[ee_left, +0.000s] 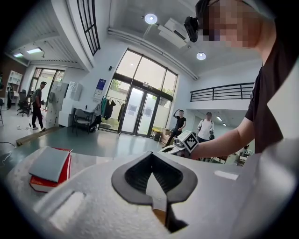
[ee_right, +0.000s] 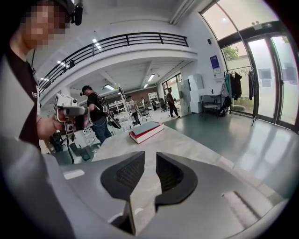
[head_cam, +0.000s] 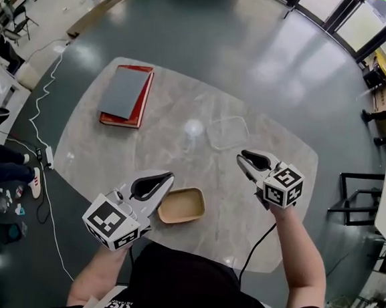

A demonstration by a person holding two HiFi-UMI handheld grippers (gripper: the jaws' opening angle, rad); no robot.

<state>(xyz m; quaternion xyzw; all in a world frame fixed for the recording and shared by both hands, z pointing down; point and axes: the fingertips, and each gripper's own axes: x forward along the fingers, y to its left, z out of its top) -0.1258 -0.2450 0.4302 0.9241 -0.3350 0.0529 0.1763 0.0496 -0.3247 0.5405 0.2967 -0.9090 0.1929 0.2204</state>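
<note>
**Both grippers empty, tray and container lying on the counter**

The left gripper (head_cam: pixel 166 179) is hovering over the near side of the counter (head_cam: pixel 184 102). Its tip is pointing past the left rim of the tan tray (head_cam: pixel 182 205), which is lying just beside it. Contact cannot be told from the head view. In the left gripper view its fingers (ee_left: pixel 135 175) are meeting at the tips and enclosing only a hollow. A sliver of tan is showing beneath them.

The right gripper (head_cam: pixel 244 158) is hanging on the other side. It is nearest the clear container (head_cam: pixel 227 133), which is sitting toward the counter's middle, near the tip but apart from it. Its fingers (ee_right: pixel 122 175) are standing a narrow gap apart, with bare counter showing between them.

On progress, nothing is being carried. The tray is looking empty, and so, as far as can be told, is the container. My reading is that handling of either is not yet begun. At the far left a grey pad (head_cam: pixel 123 90) is lying on a red book (head_cam: pixel 143 99), well apart from both grippers.
</note>
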